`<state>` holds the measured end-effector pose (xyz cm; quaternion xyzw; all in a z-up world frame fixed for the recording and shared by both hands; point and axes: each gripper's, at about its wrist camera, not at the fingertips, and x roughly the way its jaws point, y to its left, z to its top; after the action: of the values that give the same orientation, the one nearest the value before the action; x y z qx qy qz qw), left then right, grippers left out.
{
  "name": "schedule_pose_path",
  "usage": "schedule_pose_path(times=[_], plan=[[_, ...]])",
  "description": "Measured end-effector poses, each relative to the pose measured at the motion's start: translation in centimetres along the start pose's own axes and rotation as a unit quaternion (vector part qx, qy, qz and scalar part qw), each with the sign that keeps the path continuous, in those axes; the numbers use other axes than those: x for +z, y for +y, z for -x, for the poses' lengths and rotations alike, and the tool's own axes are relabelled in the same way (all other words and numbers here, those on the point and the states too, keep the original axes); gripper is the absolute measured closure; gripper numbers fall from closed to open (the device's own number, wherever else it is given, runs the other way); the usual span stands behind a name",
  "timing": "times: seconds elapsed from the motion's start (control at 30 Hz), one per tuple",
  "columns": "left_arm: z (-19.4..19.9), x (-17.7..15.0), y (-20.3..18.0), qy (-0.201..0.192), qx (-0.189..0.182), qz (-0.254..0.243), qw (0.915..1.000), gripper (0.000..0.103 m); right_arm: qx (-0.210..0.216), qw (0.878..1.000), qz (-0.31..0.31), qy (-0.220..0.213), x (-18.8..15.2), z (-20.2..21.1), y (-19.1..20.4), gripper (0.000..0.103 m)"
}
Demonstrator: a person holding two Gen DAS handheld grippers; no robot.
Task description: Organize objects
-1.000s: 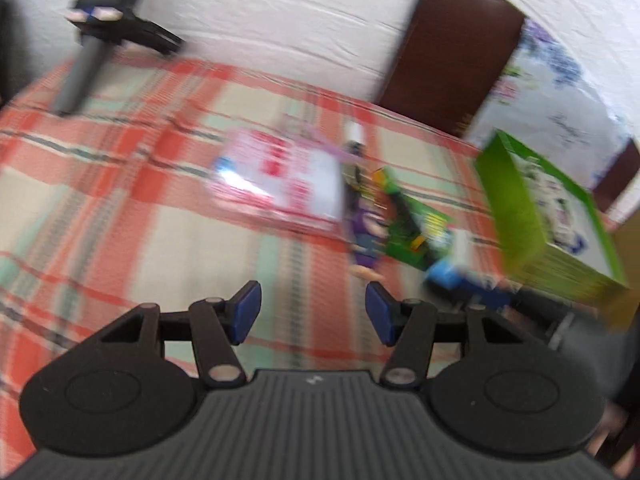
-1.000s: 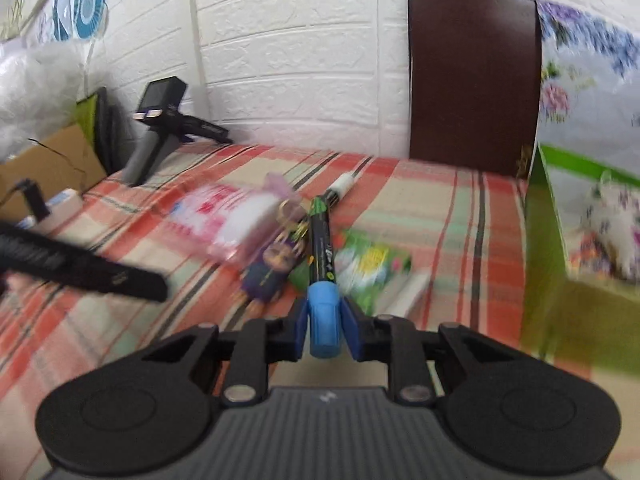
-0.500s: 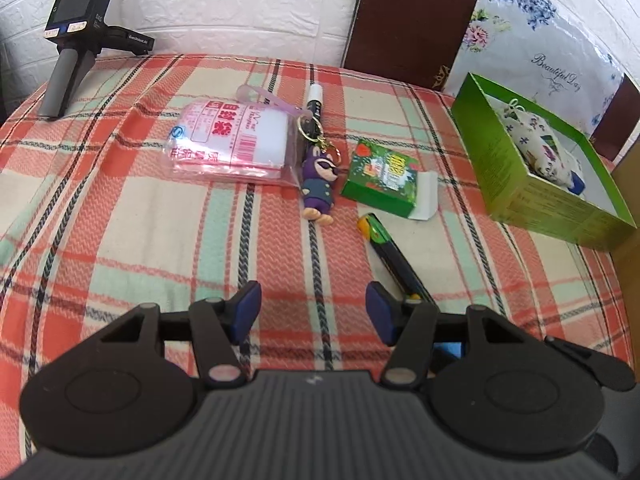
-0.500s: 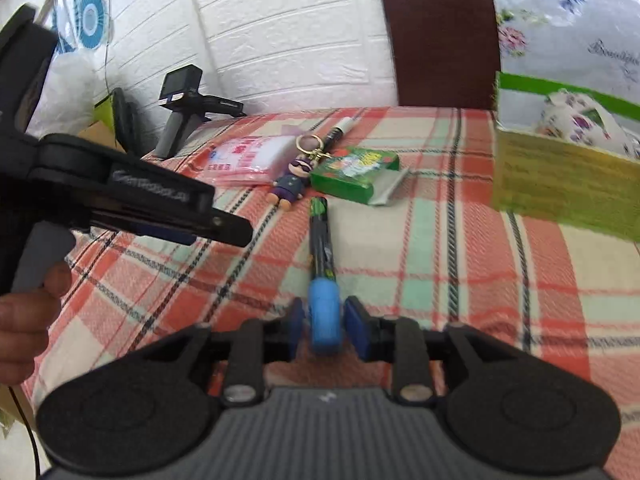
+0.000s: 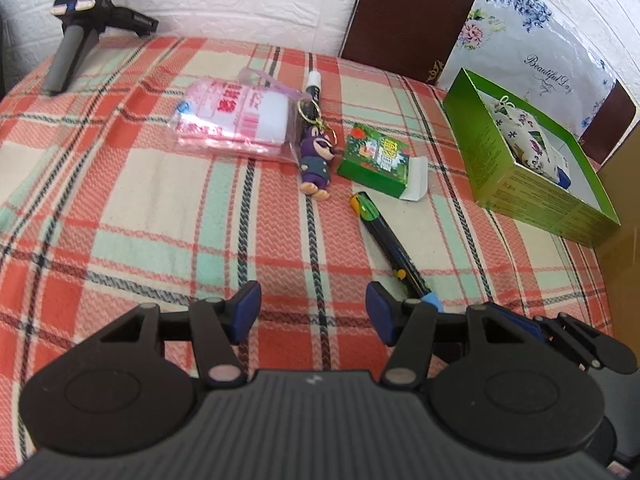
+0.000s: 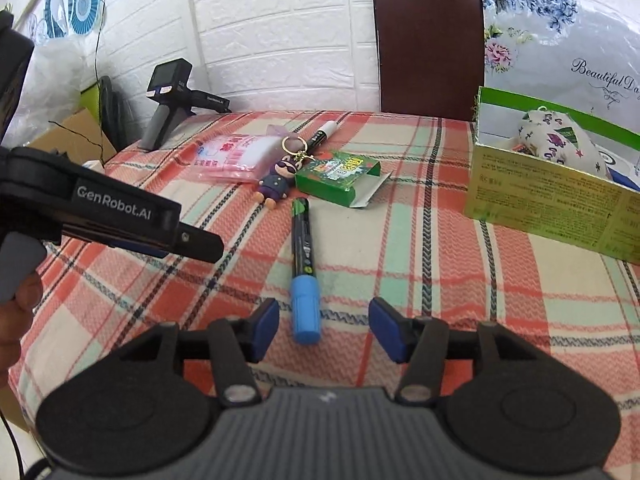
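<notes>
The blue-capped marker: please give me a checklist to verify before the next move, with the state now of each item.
1. Right hand-held gripper open: ok.
2. Marker lying flat on the cloth, free of the jaws: ok.
3. Left hand-held gripper open and holding nothing: ok.
4. Green box open on top: ok.
5. Room in the box beside the pouch: cannot tell.
6. Keychain and carton apart from the marker: ok.

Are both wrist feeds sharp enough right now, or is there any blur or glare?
Left wrist view: sharp across the marker and keychain, with fisheye bending at the edges. Right wrist view: also sharp; the window-bright pillow is somewhat washed out, and the left tongs loom large but readable.
</notes>
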<state>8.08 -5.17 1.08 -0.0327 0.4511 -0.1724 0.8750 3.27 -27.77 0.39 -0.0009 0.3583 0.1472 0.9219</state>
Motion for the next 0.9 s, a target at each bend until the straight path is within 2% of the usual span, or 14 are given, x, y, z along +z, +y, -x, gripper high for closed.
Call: schedule_pose_path(times=[0.27,0.4,0.43,0.47,0.5,0.53,0.6,0.67,0.8,0.9], plan=[[-1.7,0.7,-1.7,0.029,-0.054,0.017,0.9979,0.043,0.011,0.999,0.027,-0.022,-0.4,0.3,0.4,0.051],[-3.3,1.4,-2.7,0.045,-0.079,0.033,0.9953,0.043,0.011,0.999,0.046,-0.013,-0.8,-0.8,0.5,0.053],[-4.1,1.4,-3.0,0.049,-0.078,0.031,0.9952,0.045,0.015,0.999,0.048,-0.011,-0.9,-1.4,0.4,0.059],[-4.8,1.3,-3.3,0.052,-0.074,0.030,0.9955,0.058,0.015,0.998,0.056,-0.024,-1.2,-1.5,0.4,0.067],[-5.0,1.2,-3.6,0.039,-0.066,0.025,0.9967,0.065,0.015,0.997,0.067,-0.030,-1.2,-1.6,0.4,0.084],[-5.0,1.3,-3.9,0.039,-0.082,0.026,0.9955,0.079,0.021,0.997,0.062,-0.031,-1.1,-1.5,0.3,0.084],[-4.0,1.7,-4.6,0.030,-0.087,0.035,0.9952,0.079,0.033,0.998,0.039,-0.047,-1.0,-0.7,-0.4,0.084],[-2.3,2.4,-6.3,-0.001,-0.097,0.007,0.9952,0.079,0.025,0.995,0.038,-0.087,-0.8,0.8,-0.9,0.084],[-0.6,4.9,-10.7,-0.050,-0.119,-0.044,0.9907,0.079,-0.019,0.985,0.041,-0.164,0.5,3.2,-2.8,0.084],[-1.2,7.4,-14.2,-0.061,-0.133,-0.084,0.9857,0.079,-0.060,0.978,0.037,-0.197,2.1,3.5,-5.3,0.084]])
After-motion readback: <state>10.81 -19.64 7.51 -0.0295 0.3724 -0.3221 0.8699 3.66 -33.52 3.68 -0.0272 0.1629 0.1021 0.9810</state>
